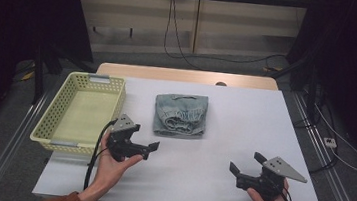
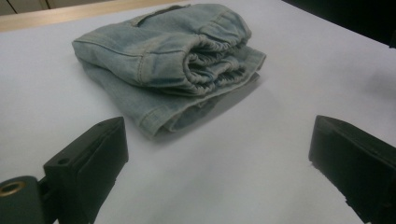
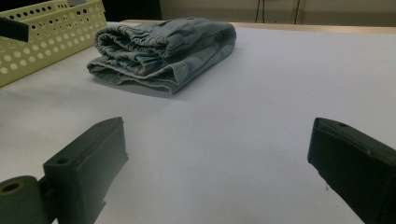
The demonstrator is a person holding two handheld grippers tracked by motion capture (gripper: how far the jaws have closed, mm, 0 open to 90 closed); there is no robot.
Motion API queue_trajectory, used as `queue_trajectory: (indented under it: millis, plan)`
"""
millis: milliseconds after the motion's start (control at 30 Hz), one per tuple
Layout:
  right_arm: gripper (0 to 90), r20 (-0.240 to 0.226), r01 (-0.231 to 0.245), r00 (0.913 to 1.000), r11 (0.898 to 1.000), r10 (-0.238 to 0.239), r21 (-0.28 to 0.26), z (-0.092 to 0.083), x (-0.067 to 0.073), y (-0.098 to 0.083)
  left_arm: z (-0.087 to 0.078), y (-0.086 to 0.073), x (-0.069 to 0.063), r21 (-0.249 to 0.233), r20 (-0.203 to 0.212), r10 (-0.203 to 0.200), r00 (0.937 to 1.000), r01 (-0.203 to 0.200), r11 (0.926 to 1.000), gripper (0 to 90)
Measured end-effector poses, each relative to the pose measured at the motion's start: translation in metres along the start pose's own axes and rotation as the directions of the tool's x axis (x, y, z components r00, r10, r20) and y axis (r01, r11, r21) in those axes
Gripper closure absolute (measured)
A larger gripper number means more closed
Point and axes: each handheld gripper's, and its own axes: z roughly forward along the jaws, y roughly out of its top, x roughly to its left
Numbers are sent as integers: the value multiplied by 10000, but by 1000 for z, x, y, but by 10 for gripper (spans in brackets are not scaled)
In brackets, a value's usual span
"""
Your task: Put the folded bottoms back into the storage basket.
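Folded denim garment [image 1: 180, 115] lies at the middle of the white tabletop [image 1: 244, 122], beyond both of your tools, with its gathered waistband facing you.

1. Nearest you, check the right hand-held gripper [image 1: 247, 167]. Its jaws stand wide apart and hold nothing. It hovers low over bare tabletop, well apart from the garment, jaws aimed toward the centre.

2. Check the left hand-held gripper [image 1: 144, 147]. Its jaws are likewise spread wide and empty. It sits near the garment's near left corner, not touching it; in the left gripper view the folded edge [image 2: 154, 126] lies just ahead of the jaws. This placement likely suits a pinch on that corner.

3. Note the open room. Bare tabletop lies between the two tools and to the right of the garment, so you can probably approach from the front or right unobstructed.

4. Note the edges. The yellow perforated basket [image 1: 109, 98] stands at the left, just beside the left tool and near the garment. Its wall limits sideways travel there. The basket looks empty, a likely destination.
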Motion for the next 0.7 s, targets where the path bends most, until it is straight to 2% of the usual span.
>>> queue_trajectory:
  millis: [167, 267, 300, 433, 467, 500, 567, 633, 700]
  plan:
    - [47, 1, -27, 10000, 10000, 27, -23, 0, -1, 0, 6, 5, 4, 52, -112, 52, 9999, -51, 10000, 58]
    - [48, -6, -17, 10000, 10000, 17, -10, 0, -1, 0, 8, 8, 6, 60, -215, -62, 9997, 63, 10000, 58]
    - [48, -8, -29, 10000, 10000, 29, 1, 0, -1, 0, 9, 10, 8, 6, -364, -83, 9993, 84, 10000, 58]
    - [49, -34, -34, 10000, 10000, 34, 3, 0, -1, 0, 13, 14, 9, -1, -433, -244, 9988, 244, 9997, 59]
    - [48, -51, -56, 10000, 10000, 56, 28, 0, -1, 0, 17, 18, 9, 168, -430, -179, 9989, 186, 9997, 60]
    - [49, -52, -58, 10000, 10000, 59, 35, 0, -1, 0, 18, 20, 8, 73, -542, -111, 9985, 115, 9999, 67]
    - [48, -85, -65, 9999, 10000, 65, 51, 0, -1, 0, 20, 23, 9, -65, -515, -168, 9985, 164, 9998, 98]
    - [48, -107, -47, 9999, 10000, 48, 36, 0, -1, 0, 21, 25, 10, -48, -523, -263, 9983, 260, 9996, 91]
    - [47, -118, -57, 9999, 10000, 58, 37, 0, -1, 0, 25, 30, 14, -49, -793, -230, 9966, 226, 9997, 91]
